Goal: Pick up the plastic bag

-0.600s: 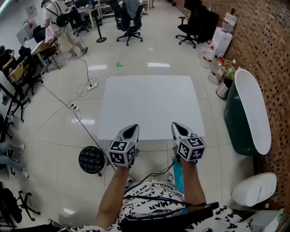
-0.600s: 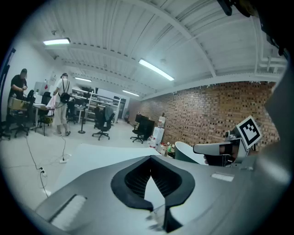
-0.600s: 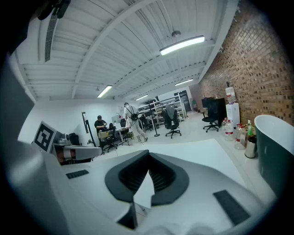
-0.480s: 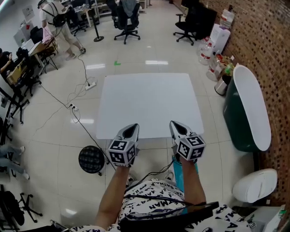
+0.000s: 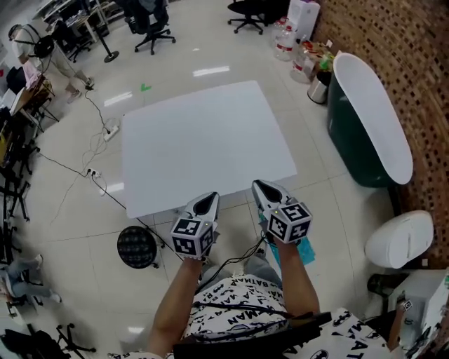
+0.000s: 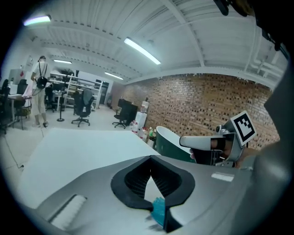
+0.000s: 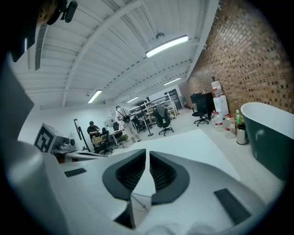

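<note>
The left tool (image 5: pixel 208 200) is closed. In the left gripper view its black pads meet at the tip and grip nothing. The right tool (image 5: pixel 261 186) is all but closed too, with only a thin slit between its pads and nothing in it. The two are held side by side, near each other but apart, noses toward 12 o'clock at the near edge of a white desk (image 5: pixel 203 133).

Under the right forearm, at 5 o'clock from that tool, a teal strip (image 5: pixel 306 249) shows. It may be the plastic bag, but I cannot tell from these views.

On the tiled floor a round black mesh object (image 5: pixel 137 247) sits at 8 o'clock from the left tool. Cables (image 5: pixel 98 140) trail off at 10 o'clock. A dark green tub (image 5: pixel 347 147) with a white top stands at 2 o'clock beside the desk, and a white lidded bin (image 5: pixel 400 238) at 3 o'clock. Office chairs (image 5: pixel 151 21) stand well away at 12 o'clock.
</note>
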{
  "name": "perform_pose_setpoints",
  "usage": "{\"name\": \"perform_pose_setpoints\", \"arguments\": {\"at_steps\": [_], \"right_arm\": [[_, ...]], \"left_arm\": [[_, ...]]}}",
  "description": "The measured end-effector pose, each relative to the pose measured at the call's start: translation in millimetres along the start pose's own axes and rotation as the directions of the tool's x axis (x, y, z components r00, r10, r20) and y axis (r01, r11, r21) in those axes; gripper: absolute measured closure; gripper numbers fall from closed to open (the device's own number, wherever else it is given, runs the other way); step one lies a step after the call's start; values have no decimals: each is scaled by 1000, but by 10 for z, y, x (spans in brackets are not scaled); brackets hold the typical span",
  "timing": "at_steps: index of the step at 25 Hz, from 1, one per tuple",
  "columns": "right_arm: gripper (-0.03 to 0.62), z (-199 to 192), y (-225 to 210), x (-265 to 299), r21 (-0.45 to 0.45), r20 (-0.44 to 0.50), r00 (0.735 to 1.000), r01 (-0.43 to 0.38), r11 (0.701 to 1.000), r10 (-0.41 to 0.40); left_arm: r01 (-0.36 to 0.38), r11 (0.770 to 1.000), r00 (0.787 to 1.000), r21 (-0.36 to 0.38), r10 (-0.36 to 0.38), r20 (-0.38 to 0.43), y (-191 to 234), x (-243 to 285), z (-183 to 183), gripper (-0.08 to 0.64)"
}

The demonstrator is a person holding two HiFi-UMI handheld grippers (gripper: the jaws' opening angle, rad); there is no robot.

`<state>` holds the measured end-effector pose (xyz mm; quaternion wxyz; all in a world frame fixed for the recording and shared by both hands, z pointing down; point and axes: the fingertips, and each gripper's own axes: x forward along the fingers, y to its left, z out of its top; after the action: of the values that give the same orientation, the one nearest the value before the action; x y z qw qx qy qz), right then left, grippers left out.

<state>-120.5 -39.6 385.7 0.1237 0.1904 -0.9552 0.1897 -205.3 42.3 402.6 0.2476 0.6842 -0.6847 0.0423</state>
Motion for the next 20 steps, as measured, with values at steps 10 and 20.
{"name": "perform_pose_setpoints", "arguments": {"at_steps": [10, 20], "right_arm": [[346, -1122, -1007, -698, 149, -140, 964, 244, 958, -224], [264, -2404, -1934, -1010, 228, -351, 899, 355, 907, -264]], "left_arm": [[233, 972, 945, 27, -220, -241, -900, 803, -992, 574], [267, 963, 867, -28, -253, -429, -1354, 1629, -2101, 574]]}}
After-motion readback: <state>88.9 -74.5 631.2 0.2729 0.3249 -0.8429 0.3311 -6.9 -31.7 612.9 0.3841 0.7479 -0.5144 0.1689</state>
